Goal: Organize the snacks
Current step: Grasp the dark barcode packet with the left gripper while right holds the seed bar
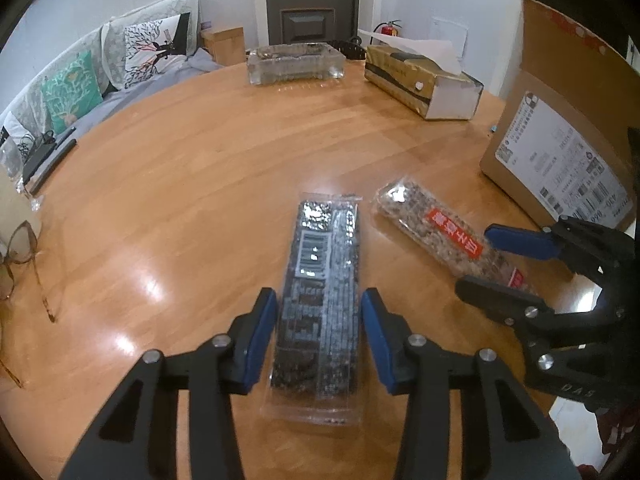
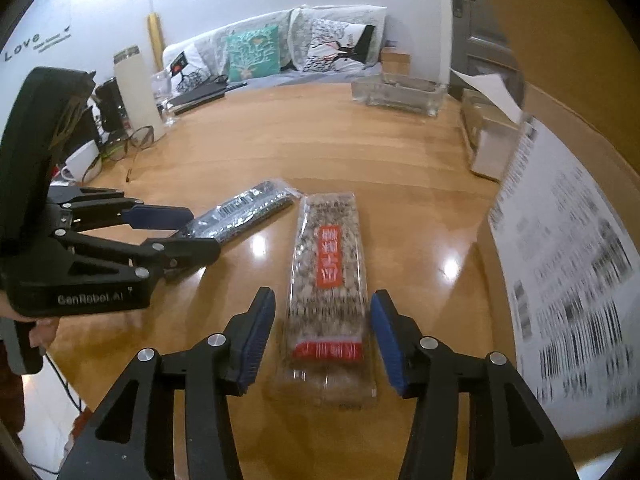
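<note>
Two long snack packs lie on the wooden table (image 1: 180, 168). A dark pack with a barcode label (image 1: 320, 292) lies between the open jaws of my left gripper (image 1: 320, 336), pads apart from its sides. A light-coloured pack with a red label (image 2: 330, 284) lies between the open jaws of my right gripper (image 2: 322, 340). The red-label pack (image 1: 440, 236) and the right gripper (image 1: 484, 260) also show in the left wrist view. The dark pack (image 2: 244, 212) and the left gripper (image 2: 200, 232) show in the right wrist view.
A clear glass tray (image 1: 294, 65) stands at the table's far side, a tissue box (image 1: 424, 80) to its right. A large cardboard box (image 1: 568, 140) stands close on the right. Glasses (image 1: 20, 256), a white bottle (image 2: 136, 88) and a cup (image 2: 82, 164) are at the left edge.
</note>
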